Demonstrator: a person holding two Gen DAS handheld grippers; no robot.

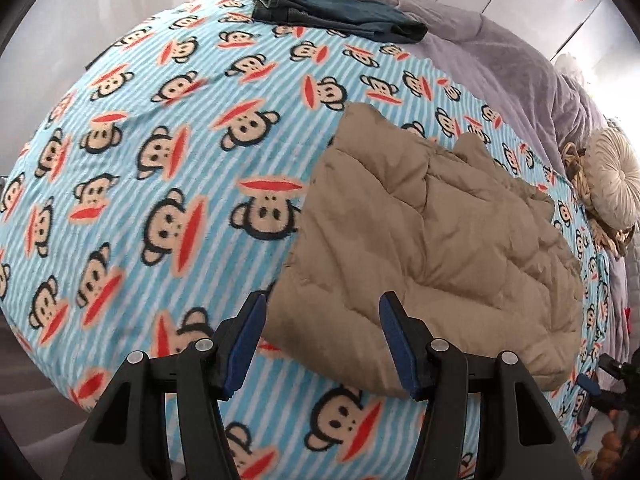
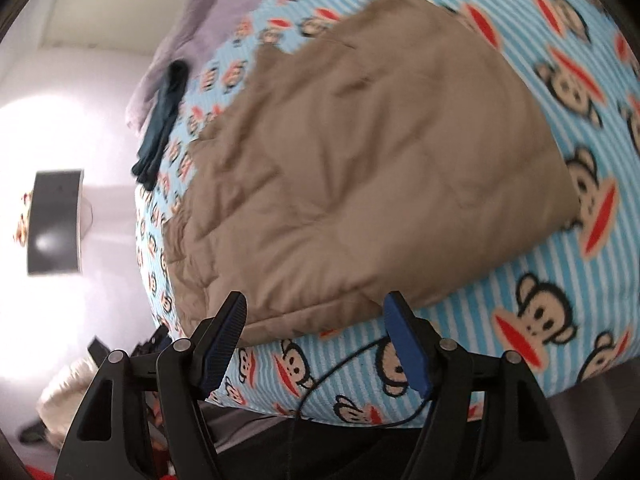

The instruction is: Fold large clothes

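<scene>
A tan quilted garment (image 1: 436,240) lies folded in a rough rectangle on the blue striped monkey-print blanket (image 1: 160,140). My left gripper (image 1: 322,346) hangs open just above the garment's near left corner, nothing between its blue pads. In the right wrist view the same tan garment (image 2: 372,168) fills the middle, lying flat. My right gripper (image 2: 316,344) stands open over the garment's near edge and the blanket (image 2: 560,280), its pads apart and empty. The other gripper (image 1: 600,384) shows at the lower right edge of the left wrist view.
Folded dark jeans (image 1: 332,12) lie at the far side of the bed against a grey-lilac duvet (image 1: 500,40). A round cream cushion (image 1: 616,176) sits at the right. In the right wrist view the jeans (image 2: 162,120) lie at left and a thin dark cable (image 2: 340,364) hangs over the bed's edge.
</scene>
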